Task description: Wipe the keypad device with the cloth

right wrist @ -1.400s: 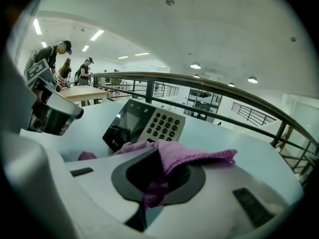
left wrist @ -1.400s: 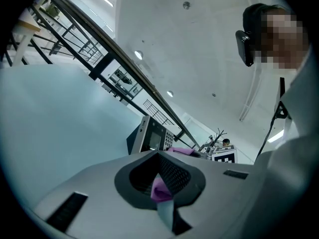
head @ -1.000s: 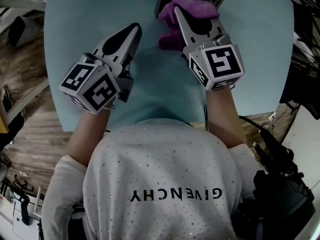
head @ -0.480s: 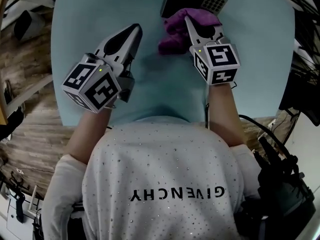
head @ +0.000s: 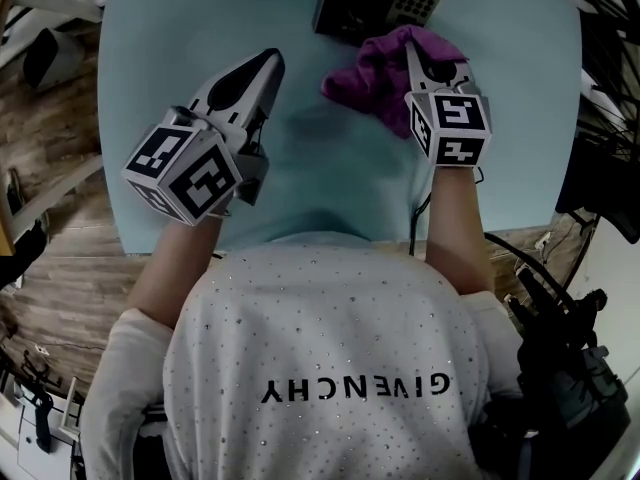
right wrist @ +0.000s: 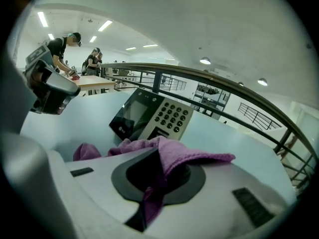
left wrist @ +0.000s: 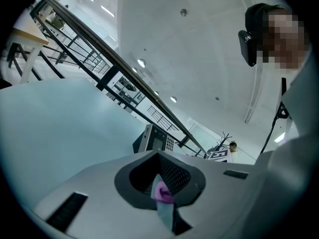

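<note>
The dark keypad device (head: pixel 375 3) stands at the far edge of the pale blue table (head: pixel 510 118). A purple cloth (head: pixel 378 70) hangs just in front of it and to its right, with my right gripper (head: pixel 411 50) shut on it. In the right gripper view the cloth (right wrist: pixel 172 153) drapes over the jaws of the right gripper (right wrist: pixel 159 157), and the device (right wrist: pixel 149 116) lies beyond, its keys uncovered. My left gripper (head: pixel 268 61) hovers left of the cloth with its jaws together and nothing in them. Over the shut left gripper (left wrist: pixel 159 156) the device (left wrist: pixel 154 141) shows farther off.
Wooden floor (head: pixel 50 238) lies past the table's left edge. Black gear with cables (head: pixel 560 368) sits at my lower right. A metal railing (right wrist: pixel 239 91) runs behind the table, and people work at a distant desk (right wrist: pixel 92 81).
My right gripper has drawn the cloth off the device's front, to the right and toward me. The device's face is now uncovered. The left gripper has stayed put.
</note>
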`<state>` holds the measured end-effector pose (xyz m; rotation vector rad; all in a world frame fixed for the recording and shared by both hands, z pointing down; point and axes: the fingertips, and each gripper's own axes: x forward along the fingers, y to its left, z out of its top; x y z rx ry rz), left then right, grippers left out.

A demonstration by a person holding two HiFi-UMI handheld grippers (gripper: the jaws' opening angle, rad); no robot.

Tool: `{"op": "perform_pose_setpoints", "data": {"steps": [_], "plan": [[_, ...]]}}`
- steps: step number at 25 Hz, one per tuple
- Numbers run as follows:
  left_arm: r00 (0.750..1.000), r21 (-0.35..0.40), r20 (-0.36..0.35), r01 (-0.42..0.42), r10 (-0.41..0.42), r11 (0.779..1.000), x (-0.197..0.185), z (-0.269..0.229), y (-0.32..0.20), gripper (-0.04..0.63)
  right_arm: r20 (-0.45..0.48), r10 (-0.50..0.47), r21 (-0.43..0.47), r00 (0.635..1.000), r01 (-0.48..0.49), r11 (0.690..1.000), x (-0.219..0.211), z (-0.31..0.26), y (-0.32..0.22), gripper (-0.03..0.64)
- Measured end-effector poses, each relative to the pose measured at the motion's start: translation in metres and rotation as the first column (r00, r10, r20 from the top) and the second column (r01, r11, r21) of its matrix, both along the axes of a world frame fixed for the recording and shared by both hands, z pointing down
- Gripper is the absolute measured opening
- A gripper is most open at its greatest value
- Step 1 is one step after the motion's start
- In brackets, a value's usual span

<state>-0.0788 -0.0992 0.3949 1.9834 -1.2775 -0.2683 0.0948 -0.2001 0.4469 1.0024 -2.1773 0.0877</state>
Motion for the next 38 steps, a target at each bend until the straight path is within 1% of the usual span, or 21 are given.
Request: {"op": "perform_pose_setpoints", "data": {"steps": [3,5,6,7,9,10,11,12,14,16,18,20,22,24,26,28,31,32,34,36,38], "plan": [[1.0,-0.016,-0.002,0.0,0.0,1.0,-0.003,0.007,0.0,0.0,0.056,0.036,-0.027,0.998,-0.035,0.999,0.001,0.003,-0.004,0.023],[1.0,-0.026,-0.001,0.006,-0.006,1.0,-0.009,0.013,0.001,0.0,0.137,0.036,-0.033,0.99,-0.032,0.999,-0.012,-0.004,-0.002,0.021],[1.0,-0.03,0.0,0.011,-0.011,0.999,-0.011,0.015,0.001,0.0,0.204,0.007,-0.037,0.979,0.0,0.999,-0.026,-0.011,0.001,0.021],[1.0,-0.034,0.002,0.014,-0.014,0.999,-0.012,0.016,0.001,0.0,0.282,-0.04,-0.048,0.958,0.056,0.997,-0.043,-0.018,0.007,0.021],[1.0,-0.045,0.007,0.014,-0.014,0.999,-0.002,0.015,-0.004,0.0,0.425,-0.147,-0.077,0.893,0.197,0.977,-0.074,-0.03,0.022,0.02],[1.0,-0.051,0.005,0.011,-0.011,0.999,0.009,0.012,-0.008,0.0,0.466,-0.193,-0.084,0.864,0.26,0.962,-0.084,-0.035,0.029,0.02],[1.0,-0.056,-0.002,0.007,-0.007,0.998,0.022,0.006,-0.013,0.0,0.479,-0.234,-0.085,0.846,0.31,0.947,-0.091,-0.04,0.035,0.02],[1.0,-0.06,-0.009,0.002,-0.003,0.998,0.033,-0.001,-0.017,0.0,0.465,-0.272,-0.081,0.842,0.347,0.934,-0.095,-0.043,0.04,0.018],[1.0,-0.064,-0.004,-0.001,0.001,0.998,0.039,-0.009,-0.02,0.0,0.38,-0.345,-0.062,0.858,0.396,0.916,-0.107,-0.037,0.051,0.017],[1.0,-0.072,0.025,0.009,-0.008,0.997,0.019,0.0,-0.014,0.0,0.293,-0.392,-0.045,0.872,0.422,0.906,-0.129,-0.019,0.062,0.017],[0.999,-0.077,0.046,0.024,-0.02,0.997,-0.008,0.018,-0.008,0.0,0.271,-0.395,-0.049,0.878,0.423,0.905,-0.151,-0.001,0.069,0.017],[0.998,-0.076,0.053,0.034,-0.03,0.997,-0.019,0.027,-0.006,0.0,0.275,-0.366,-0.058,0.889,0.396,0.916,-0.157,0.007,0.066,0.017],[0.998,-0.073,0.058,0.032,-0.028,0.997,-0.011,0.024,-0.005,0.0,0.267,-0.312,-0.059,0.912,0.339,0.939,-0.142,0.008,0.055,0.017],[0.997,-0.056,0.074,0.037,-0.033,0.998,0.004,0.011,-0.004,0.0,0.266,-0.239,-0.073,0.934,0.267,0.961,-0.115,0.008,0.041,0.017],[0.994,-0.029,0.093,0.069,-0.066,0.997,0.013,-0.005,-0.003,0.0,0.282,-0.174,-0.11,0.944,0.212,0.971,-0.088,0.007,0.029,0.017],[0.986,-0.01,0.129,0.108,-0.106,0.994,0.019,-0.019,0.003,-0.001,0.276,-0.145,-0.121,0.95,0.184,0.975,-0.066,0.006,0.02,0.017],[0.962,-0.005,0.214,0.173,-0.168,0.985,0.022,-0.027,0.021,-0.002,0.209,-0.144,-0.092,0.967,0.166,0.982,-0.04,0.009,0.018,0.017],[0.958,-0.005,0.215,0.193,-0.187,0.981,0.024,-0.03,0.028,-0.002,0.192,-0.136,-0.088,0.972,0.155,0.984,-0.031,0.01,0.019,0.017],[0.959,0.002,0.185,0.217,-0.214,0.976,0.034,-0.037,0.039,-0.002,0.192,-0.108,-0.1,0.975,0.129,0.987,-0.012,0.012,0.019,0.017],[0.959,0.009,0.164,0.232,-0.23,0.973,0.044,-0.041,0.046,-0.002,0.229,-0.082,-0.124,0.97,0.113,0.986,0.0,0.014,0.015,0.017],[0.957,0.012,0.16,0.243,-0.242,0.97,0.049,-0.044,0.052,-0.002,0.269,-0.072,-0.149,0.96,0.115,0.982,0.003,0.02,0.013,0.017]]}}
